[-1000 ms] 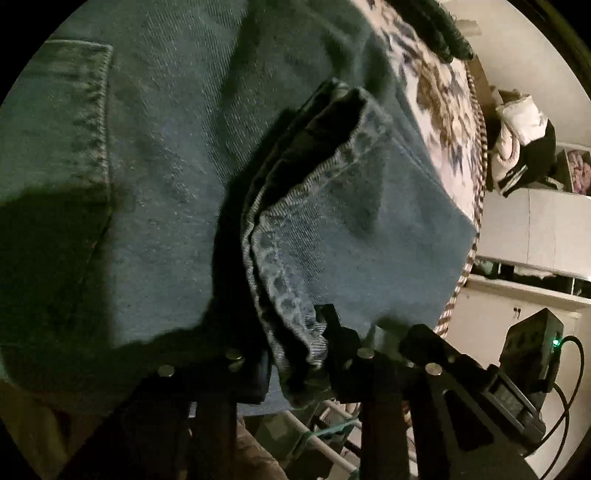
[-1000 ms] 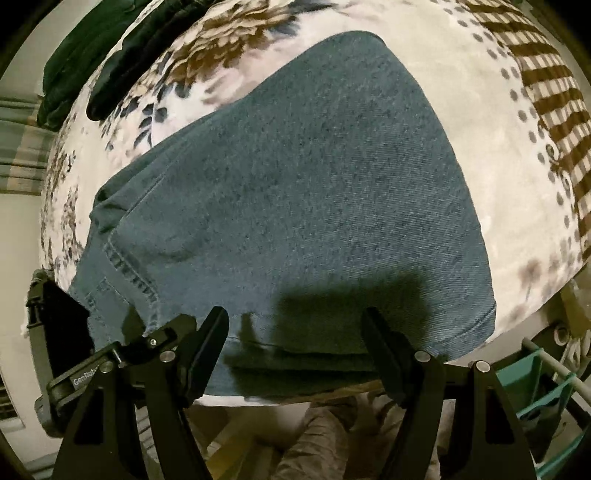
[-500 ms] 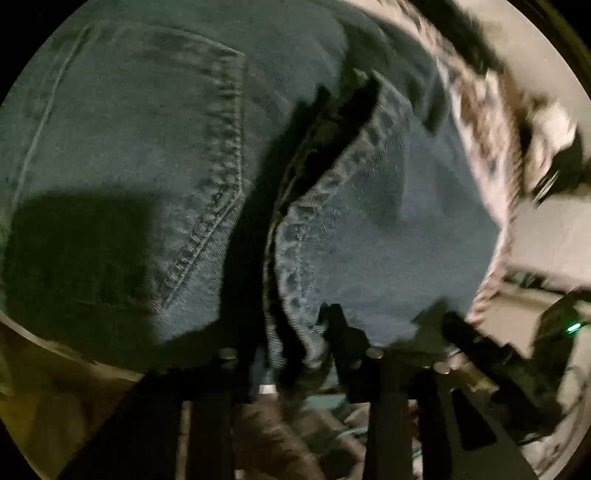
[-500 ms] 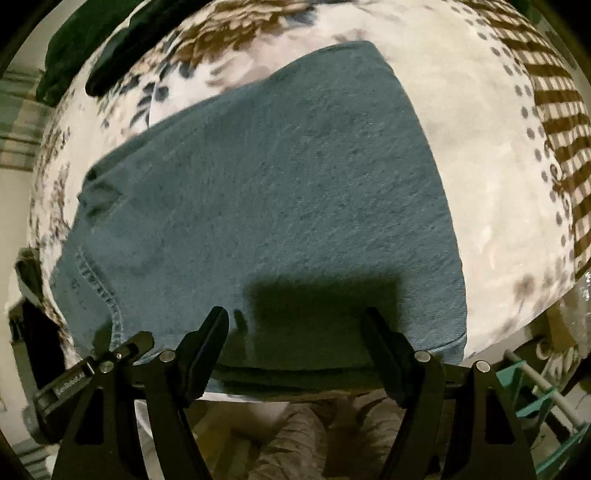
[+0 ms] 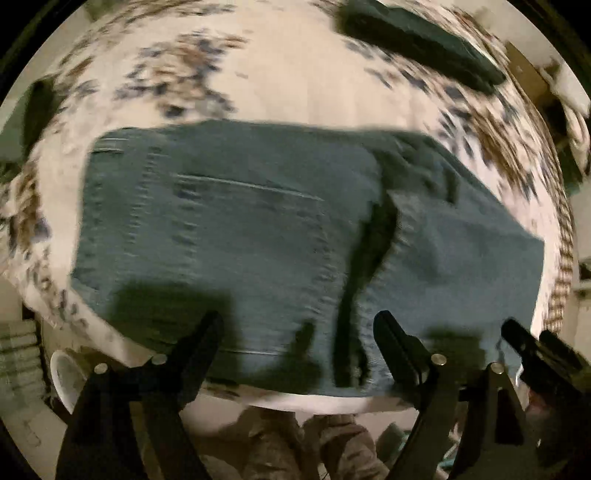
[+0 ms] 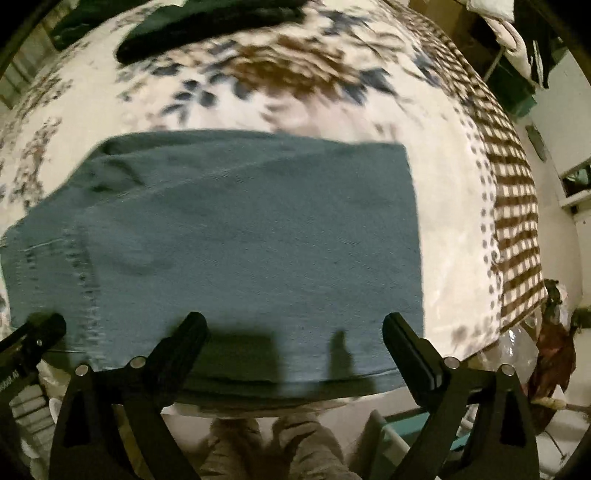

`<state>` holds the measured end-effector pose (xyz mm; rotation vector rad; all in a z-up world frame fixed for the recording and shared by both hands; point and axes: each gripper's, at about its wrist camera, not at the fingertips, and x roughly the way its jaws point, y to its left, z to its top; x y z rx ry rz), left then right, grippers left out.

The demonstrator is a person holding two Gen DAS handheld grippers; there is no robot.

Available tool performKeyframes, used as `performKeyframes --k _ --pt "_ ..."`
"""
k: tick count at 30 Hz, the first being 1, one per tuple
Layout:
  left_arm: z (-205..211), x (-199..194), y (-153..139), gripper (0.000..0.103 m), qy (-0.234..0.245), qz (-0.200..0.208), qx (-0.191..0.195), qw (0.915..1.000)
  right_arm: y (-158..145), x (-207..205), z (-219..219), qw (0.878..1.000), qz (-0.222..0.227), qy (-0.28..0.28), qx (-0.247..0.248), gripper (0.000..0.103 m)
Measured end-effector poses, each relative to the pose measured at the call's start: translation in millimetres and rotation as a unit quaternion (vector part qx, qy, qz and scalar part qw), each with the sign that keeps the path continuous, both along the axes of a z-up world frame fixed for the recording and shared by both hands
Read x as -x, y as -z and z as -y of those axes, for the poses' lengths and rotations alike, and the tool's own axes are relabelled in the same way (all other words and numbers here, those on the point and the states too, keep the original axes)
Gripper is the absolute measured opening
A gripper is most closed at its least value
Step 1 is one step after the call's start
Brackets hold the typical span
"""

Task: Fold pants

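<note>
Both wrist views were motion-blurred. The jeans (image 5: 229, 236) lay folded into a compact rectangle on the floral blanket (image 5: 303, 85), close to the near edge of the bed. In the left wrist view the waist end with a stitched back pocket occupied the left portion, and a folded-over leg layer (image 5: 461, 266) lay on top at the right, its hemmed edge running down the middle with a dark shadow line beside it. The left gripper (image 5: 299, 325) was held above the near edge of the denim, fingers spread wide apart and gripping nothing; its shadow fell on the fabric just ahead of the fingertips. Part of the right tool appeared at the lower right of that view. In the right wrist view the right gripper (image 6: 295, 325) was likewise spread wide with nothing between its fingers, positioned over the near edge of the jeans (image 6: 240, 240), whose right side ended in a straight folded edge on the blanket (image 6: 454, 229). A checked brown-and-white border (image 6: 517, 221) ran along the blanket's right side. Dark green garments (image 6: 207, 22) lay at the far end of the bed. The operator's legs (image 6: 273, 446) in grey-brown trousers were visible below the bed edge.
</note>
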<state>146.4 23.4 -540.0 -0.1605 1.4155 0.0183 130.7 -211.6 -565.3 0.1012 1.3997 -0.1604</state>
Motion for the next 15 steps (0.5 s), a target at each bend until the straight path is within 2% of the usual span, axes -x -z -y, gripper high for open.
performKeyframes --k 4,8,12,15 --pt "-32 -3 -1 0.082 -0.046 -0.002 0.007 0.9989 -6 -2 -31 0.999 0.003 -0.008 -0.033 0.098" --pt "-66 0 5 0.082 -0.108 -0.007 0.016 0.9940 -4 -4 -60 0.998 -0.004 -0.024 -0.049 0.098" --pt "-107 4 19 0.082 -0.176 -0.013 0.031 0.9838 4 -6 -89 0.998 -0.019 -0.034 -0.055 0.098" --pt "-142 12 39 0.082 -0.231 -0.024 0.044 0.9716 11 -8 -104 0.997 -0.029 -0.040 -0.057 0.098"
